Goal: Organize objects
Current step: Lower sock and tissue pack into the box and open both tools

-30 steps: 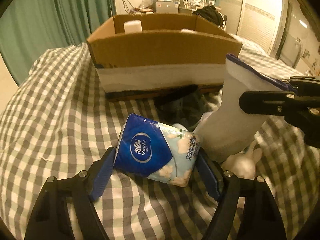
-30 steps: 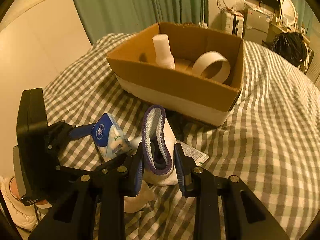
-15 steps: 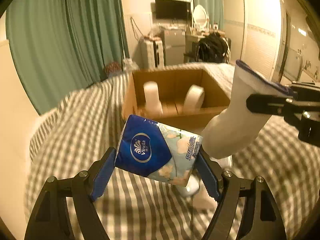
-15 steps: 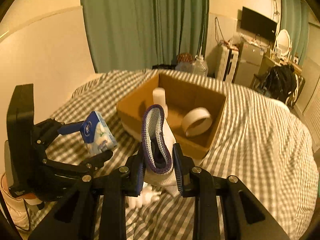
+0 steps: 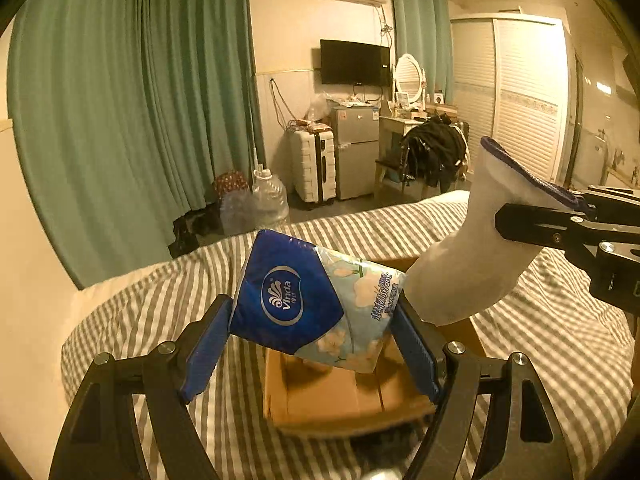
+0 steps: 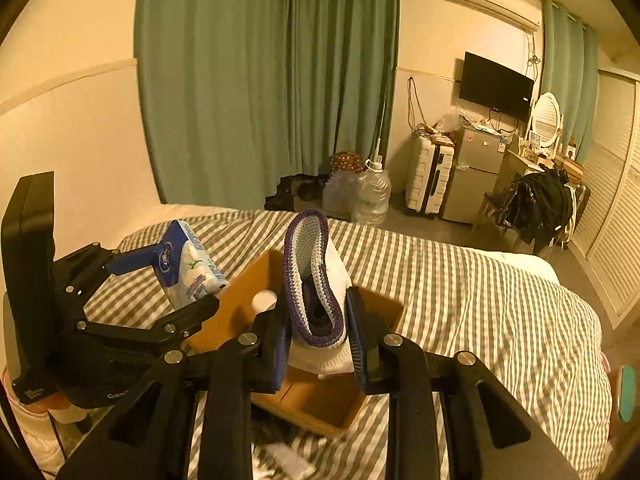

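My left gripper (image 5: pixel 316 340) is shut on a blue Vinda tissue pack (image 5: pixel 308 300) and holds it in the air above the open cardboard box (image 5: pixel 348 400). My right gripper (image 6: pixel 320 340) is shut on a white sock with a purple cuff (image 6: pixel 316 292), also held above the box (image 6: pixel 320 400). The sock (image 5: pixel 472 256) hangs to the right of the tissue pack in the left wrist view. The tissue pack (image 6: pixel 186 268) and left gripper (image 6: pixel 176 280) show at the left of the right wrist view. A white bottle (image 6: pixel 264 300) stands inside the box.
The box sits on a bed with a grey checked cover (image 6: pixel 480 300). Green curtains (image 5: pixel 140 120), water jugs (image 6: pixel 372 196), a suitcase (image 5: pixel 312 168), a small fridge (image 5: pixel 356 144) and a chair with dark clothes (image 6: pixel 540 204) stand beyond the bed.
Both grippers have risen well above the bed with the tissue pack and the sock. The box, once level ahead, now lies below the grippers.
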Tool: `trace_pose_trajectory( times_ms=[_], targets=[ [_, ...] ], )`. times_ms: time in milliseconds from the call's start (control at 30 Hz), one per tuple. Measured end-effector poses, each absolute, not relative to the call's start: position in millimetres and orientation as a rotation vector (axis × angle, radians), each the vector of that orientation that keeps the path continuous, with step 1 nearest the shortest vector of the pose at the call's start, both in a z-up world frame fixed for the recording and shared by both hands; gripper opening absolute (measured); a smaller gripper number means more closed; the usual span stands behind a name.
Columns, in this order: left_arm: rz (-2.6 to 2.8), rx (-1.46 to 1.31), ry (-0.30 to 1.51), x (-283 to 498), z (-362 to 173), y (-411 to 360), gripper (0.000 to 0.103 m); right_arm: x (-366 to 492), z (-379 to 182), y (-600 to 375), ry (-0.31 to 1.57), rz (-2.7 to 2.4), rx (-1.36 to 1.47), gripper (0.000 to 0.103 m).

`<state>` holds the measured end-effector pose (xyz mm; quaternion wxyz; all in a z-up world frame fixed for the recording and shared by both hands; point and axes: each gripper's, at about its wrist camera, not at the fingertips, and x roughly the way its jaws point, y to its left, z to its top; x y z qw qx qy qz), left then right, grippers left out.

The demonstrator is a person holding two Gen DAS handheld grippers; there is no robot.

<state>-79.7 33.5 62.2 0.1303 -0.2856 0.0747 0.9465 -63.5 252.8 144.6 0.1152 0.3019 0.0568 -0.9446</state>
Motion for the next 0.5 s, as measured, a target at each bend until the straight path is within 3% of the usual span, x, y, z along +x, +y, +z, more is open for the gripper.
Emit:
trace_pose_trajectory(
  times_ms=[233, 500],
  targets=[
    [2.714, -0.912, 0.22, -122, 40, 36, 0.081, -129, 131, 251, 0.178, -2.763, 0.953, 0.025],
    [2.655, -1.042, 0.245, -142, -7, 41, 0.081, -172, 71, 254, 0.163, -2.691, 1.116, 0.025]
  ],
)
